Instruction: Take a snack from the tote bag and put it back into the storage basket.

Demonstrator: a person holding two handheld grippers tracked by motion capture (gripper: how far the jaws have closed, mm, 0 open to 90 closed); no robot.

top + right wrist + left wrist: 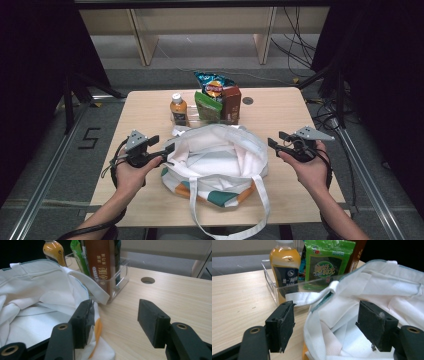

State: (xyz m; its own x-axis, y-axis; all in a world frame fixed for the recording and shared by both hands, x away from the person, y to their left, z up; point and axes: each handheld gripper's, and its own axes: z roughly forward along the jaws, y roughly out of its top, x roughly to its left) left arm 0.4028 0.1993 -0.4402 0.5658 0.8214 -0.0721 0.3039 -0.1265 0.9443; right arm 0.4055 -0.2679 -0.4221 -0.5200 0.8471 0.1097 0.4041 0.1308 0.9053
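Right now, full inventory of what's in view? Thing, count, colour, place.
tote bag: 1, white with green and orange stripes, table centre, mouth open, straps trailing toward the near edge
clear bin: 1, transparent, behind the bag
bottle: 1, orange drink, white cap, left end of the bin
green packet: 1, green, upright in the bin
brown box: 1, brown, upright at the bin's right end
chip bag: 1, blue with orange, behind the packet
table: 1, light wood, round hole at the back right
left gripper: 1, black, open, straddling the bag's left rim
right gripper: 1, black, open, just right of the bag
hands: 2, each holding a gripper
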